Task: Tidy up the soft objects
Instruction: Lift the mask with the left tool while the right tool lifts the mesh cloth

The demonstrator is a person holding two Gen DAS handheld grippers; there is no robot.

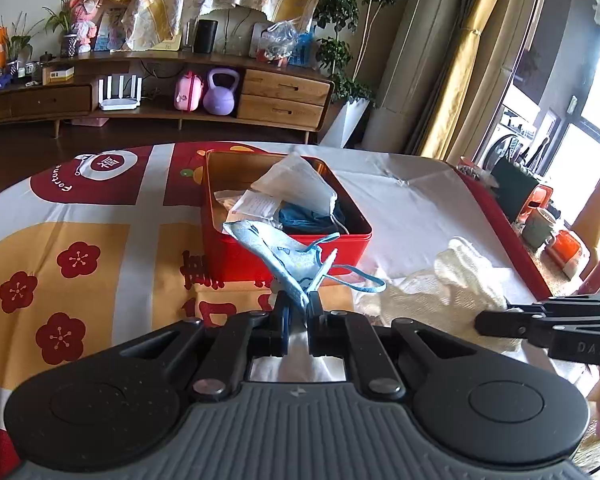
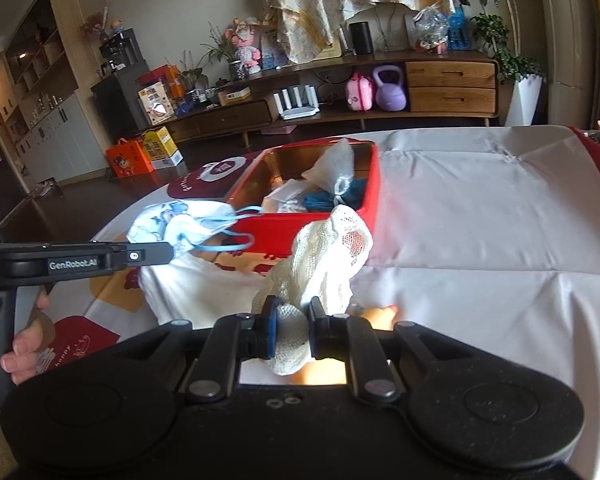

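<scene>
My left gripper (image 1: 298, 300) is shut on a light blue printed face mask (image 1: 278, 254), which hangs above the table just in front of the red tin box (image 1: 228, 258). In the right wrist view that same mask (image 2: 172, 224) dangles from the left gripper (image 2: 168, 251) at the left. My right gripper (image 2: 292, 312) is shut on a cream mesh cloth (image 2: 328, 256), lifted off the table near the red tin box (image 2: 374, 184). The box holds a white mask (image 1: 300, 184), a blue cloth (image 1: 308, 216) and paper packets.
A patterned red, orange and white tablecloth (image 1: 80, 220) covers the table; white cloth (image 2: 480, 220) spreads to the right. Beyond stands a wooden sideboard (image 1: 284, 96) with a purple kettlebell (image 1: 220, 92), potted plants and curtains. A person's hand (image 2: 24, 344) holds the left gripper's handle.
</scene>
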